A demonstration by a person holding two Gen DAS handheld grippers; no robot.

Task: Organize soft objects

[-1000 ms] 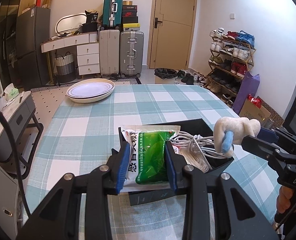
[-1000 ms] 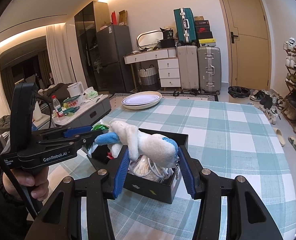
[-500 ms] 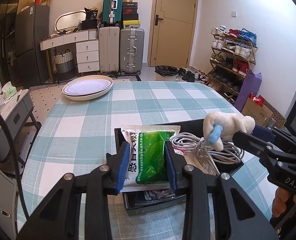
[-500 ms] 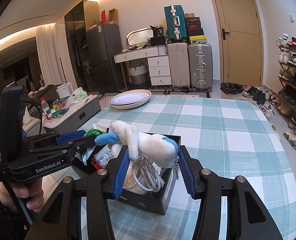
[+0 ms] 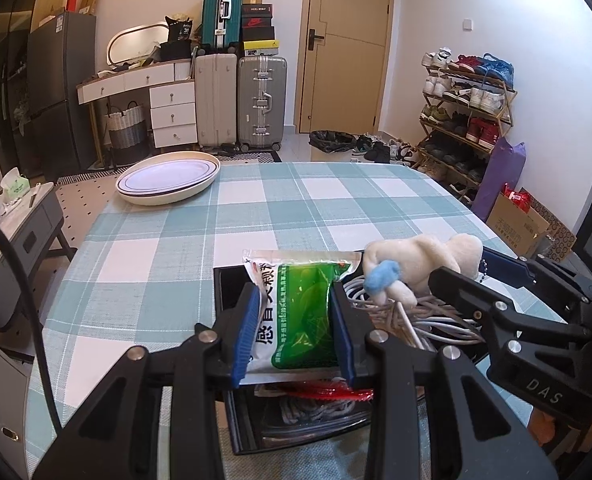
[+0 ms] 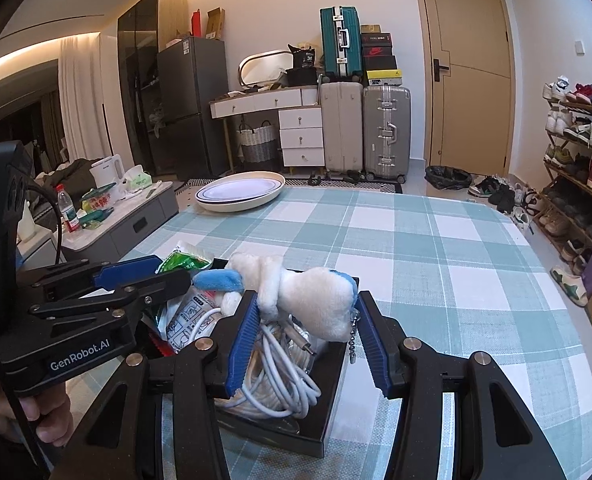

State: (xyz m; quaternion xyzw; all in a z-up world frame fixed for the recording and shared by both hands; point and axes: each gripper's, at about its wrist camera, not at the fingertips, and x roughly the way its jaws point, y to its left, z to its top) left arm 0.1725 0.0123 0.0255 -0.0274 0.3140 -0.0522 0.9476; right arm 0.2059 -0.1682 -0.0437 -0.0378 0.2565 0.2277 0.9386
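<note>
left gripper (image 5: 291, 330) jaws clamped on green-white packet (image 5: 302, 320) above black box (image 6: 332, 412) | right gripper (image 6: 304, 340) jaws clamped on fluffy white plush toy (image 6: 316, 300), blue ear, over white cables (image 6: 279, 376) | box on checked counter (image 5: 255, 216)

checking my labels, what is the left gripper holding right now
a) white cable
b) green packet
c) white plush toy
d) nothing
b: in the left wrist view the left gripper has its blue pads shut on the green packet above the black box, while the white plush toy sits in the right gripper.
</note>
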